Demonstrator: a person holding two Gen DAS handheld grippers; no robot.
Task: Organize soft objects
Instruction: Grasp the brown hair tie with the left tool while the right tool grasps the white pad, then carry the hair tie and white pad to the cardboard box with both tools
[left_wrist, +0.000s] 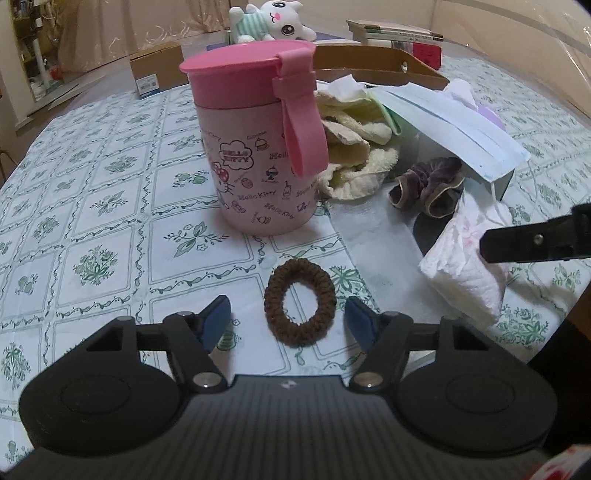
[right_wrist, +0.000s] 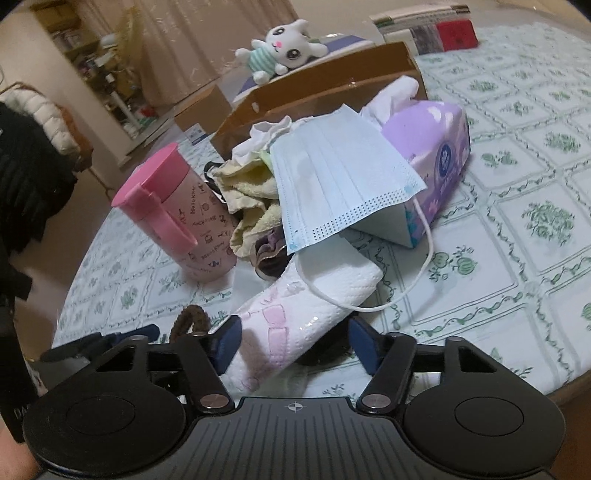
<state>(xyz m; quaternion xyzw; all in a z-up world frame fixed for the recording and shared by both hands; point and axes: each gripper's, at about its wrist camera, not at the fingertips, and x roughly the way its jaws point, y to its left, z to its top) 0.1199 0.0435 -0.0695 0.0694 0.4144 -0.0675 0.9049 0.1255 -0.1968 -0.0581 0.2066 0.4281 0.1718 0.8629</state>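
A brown hair tie (left_wrist: 299, 267) lies flat on the patterned tablecloth, between the blue pads of my left gripper (left_wrist: 289, 323); neither pad touches it, and the gripper is open. To its right lies a white pack of tissues (left_wrist: 465, 273) with pink print. My right gripper (right_wrist: 294, 342) straddles the near end of that pack (right_wrist: 295, 306); a gap shows at its right pad, so it is open. A blue face mask (right_wrist: 332, 181) drapes over a purple tissue box (right_wrist: 436, 147), its ear loop trailing across the pack. A cream towel (right_wrist: 247, 195) and a purple scrunchie (left_wrist: 428, 184) sit behind.
A pink lidded Hello Kitty cup (left_wrist: 255, 147) stands upright just beyond the hair tie. Behind the pile are a brown cardboard box (right_wrist: 321, 85), a white plush toy (right_wrist: 284, 50) and stacked books (left_wrist: 399, 37). The table's edge curves close on the right.
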